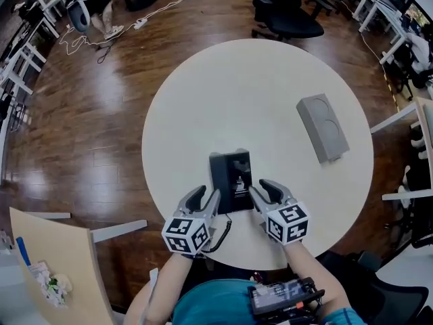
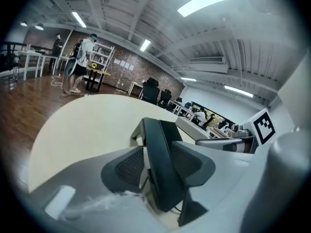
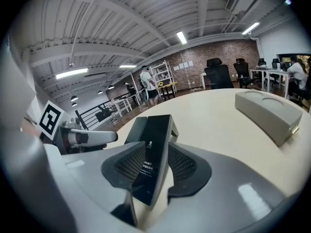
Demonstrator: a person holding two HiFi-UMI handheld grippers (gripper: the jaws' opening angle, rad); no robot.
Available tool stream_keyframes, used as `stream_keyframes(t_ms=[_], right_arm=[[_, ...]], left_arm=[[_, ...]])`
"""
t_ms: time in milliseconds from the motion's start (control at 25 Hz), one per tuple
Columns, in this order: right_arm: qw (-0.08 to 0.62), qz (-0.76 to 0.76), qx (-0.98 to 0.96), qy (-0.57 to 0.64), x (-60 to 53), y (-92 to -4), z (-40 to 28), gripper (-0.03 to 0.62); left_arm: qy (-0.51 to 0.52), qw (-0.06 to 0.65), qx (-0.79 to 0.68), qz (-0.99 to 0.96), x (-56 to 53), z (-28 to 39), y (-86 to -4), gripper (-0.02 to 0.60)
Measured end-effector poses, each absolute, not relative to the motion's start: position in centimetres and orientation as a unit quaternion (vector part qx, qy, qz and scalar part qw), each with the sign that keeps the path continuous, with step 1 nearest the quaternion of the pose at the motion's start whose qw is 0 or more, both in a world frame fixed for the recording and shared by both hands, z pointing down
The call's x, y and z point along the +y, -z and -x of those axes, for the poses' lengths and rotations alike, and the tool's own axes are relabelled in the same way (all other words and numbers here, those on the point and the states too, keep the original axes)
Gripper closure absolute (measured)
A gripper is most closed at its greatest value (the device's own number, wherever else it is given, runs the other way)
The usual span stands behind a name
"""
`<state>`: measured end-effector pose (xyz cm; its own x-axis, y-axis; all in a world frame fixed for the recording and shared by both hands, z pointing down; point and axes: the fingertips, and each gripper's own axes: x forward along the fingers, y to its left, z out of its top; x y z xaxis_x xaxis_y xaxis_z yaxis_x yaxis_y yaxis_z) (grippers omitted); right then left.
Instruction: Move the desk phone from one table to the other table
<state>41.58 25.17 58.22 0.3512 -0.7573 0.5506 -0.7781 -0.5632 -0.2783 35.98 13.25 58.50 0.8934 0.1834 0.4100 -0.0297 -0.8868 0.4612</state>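
Head view, nearest first: the left gripper [image 1: 206, 198] and right gripper [image 1: 265, 193] each have their jaws clamped on a side edge of the black desk phone [image 1: 231, 171], at the near side of the round table [image 1: 203, 100]. Farther right, a gray box [image 1: 323, 127] lies on the same table.

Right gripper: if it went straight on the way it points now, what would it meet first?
The desk phone: the right gripper is shut on its edge. Past it the line seems to cross only bare table; the grey box lies off to the right.
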Motion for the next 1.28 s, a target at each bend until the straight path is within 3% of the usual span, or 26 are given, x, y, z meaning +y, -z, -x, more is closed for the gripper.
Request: stream_keyframes(t_ms=[200,680,1280], right_arm=[[-0.031,-0.793,-0.479,-0.376,25.1,-61.1,-42.1,0.437],[-0.094,-0.731,-0.531,-0.419,23.4,-63.2,-41.1,0.410],[-0.121,-0.730,-0.523,-0.422,23.2,-62.5,-41.0,0.437]], left_arm=[[-0.236,0.271,0.066,-0.931,13.6,-37.4,-60.6,0.361],[-0.251,0.304,0.113,-0.912,15.6,-39.4,-62.4,0.360],[-0.210,0.356,0.107,-0.904,15.0,-39.6,-61.2,0.419]])
